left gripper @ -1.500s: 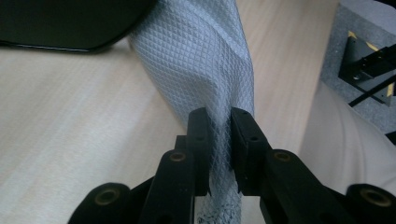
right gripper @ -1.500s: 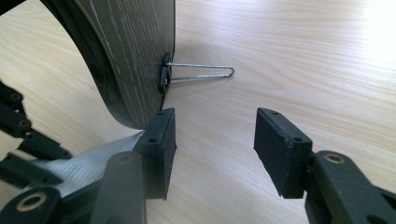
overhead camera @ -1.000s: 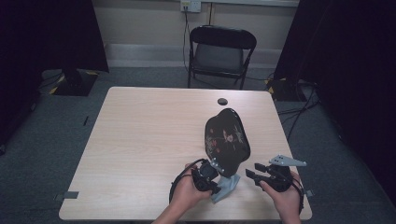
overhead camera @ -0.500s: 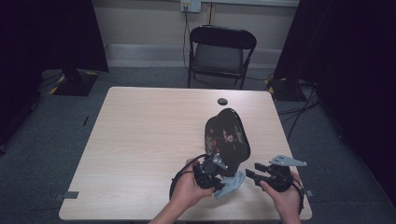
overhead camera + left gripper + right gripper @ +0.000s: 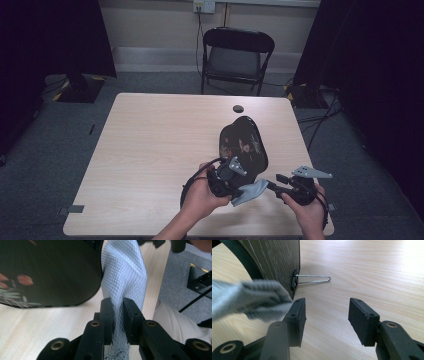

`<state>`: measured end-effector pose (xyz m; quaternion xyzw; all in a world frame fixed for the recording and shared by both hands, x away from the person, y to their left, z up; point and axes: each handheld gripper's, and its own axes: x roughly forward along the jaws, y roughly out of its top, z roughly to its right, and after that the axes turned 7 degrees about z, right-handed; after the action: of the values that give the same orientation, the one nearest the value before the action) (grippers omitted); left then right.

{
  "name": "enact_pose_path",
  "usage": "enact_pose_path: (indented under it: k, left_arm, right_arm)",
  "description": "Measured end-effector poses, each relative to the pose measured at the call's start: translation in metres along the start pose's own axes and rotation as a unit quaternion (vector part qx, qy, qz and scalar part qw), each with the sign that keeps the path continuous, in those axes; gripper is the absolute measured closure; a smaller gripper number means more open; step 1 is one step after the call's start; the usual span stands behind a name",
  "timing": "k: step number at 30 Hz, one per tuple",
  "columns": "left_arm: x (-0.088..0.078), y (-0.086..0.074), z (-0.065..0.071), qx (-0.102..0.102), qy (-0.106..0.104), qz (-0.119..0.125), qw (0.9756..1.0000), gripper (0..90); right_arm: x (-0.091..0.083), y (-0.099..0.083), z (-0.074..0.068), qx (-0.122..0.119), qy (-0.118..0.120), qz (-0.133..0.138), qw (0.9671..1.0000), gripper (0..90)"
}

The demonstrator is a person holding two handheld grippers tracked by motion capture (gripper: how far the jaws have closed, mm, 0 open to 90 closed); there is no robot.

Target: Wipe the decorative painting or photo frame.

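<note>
A black oval mirror or frame [image 5: 244, 143] with a flower print stands tilted on the wooden table [image 5: 150, 145], propped by a wire stand [image 5: 314, 279] at its back. My left gripper [image 5: 231, 186] is shut on a grey waffle-weave cloth [image 5: 123, 280], lifted just off the table beside the oval's lower edge [image 5: 50, 272]. The cloth [image 5: 250, 191] hangs between the two grippers. My right gripper [image 5: 276, 181] stands open to the right of the cloth, its jaws level above the table with nothing between them; the cloth [image 5: 249, 302] lies just left of its left jaw.
A small black round cap [image 5: 238, 108] lies near the table's far edge. A black folding chair [image 5: 235, 57] stands behind the table. Cables and dark curtains flank the right side. The table's left half is bare wood.
My left gripper has risen with the grey cloth in it. The right gripper has stayed in place.
</note>
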<state>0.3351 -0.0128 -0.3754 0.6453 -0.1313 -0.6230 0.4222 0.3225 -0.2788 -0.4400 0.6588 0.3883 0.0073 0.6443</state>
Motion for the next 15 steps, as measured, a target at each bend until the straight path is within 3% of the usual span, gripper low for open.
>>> enact_pose_path:
  k: [15]
  left_arm:
    - [-0.021,0.025,0.004,0.021,0.013,0.004,0.9997,79.0]
  right_arm:
    - [0.001,-0.001,-0.001,-0.005,0.003,-0.003,1.0,48.7]
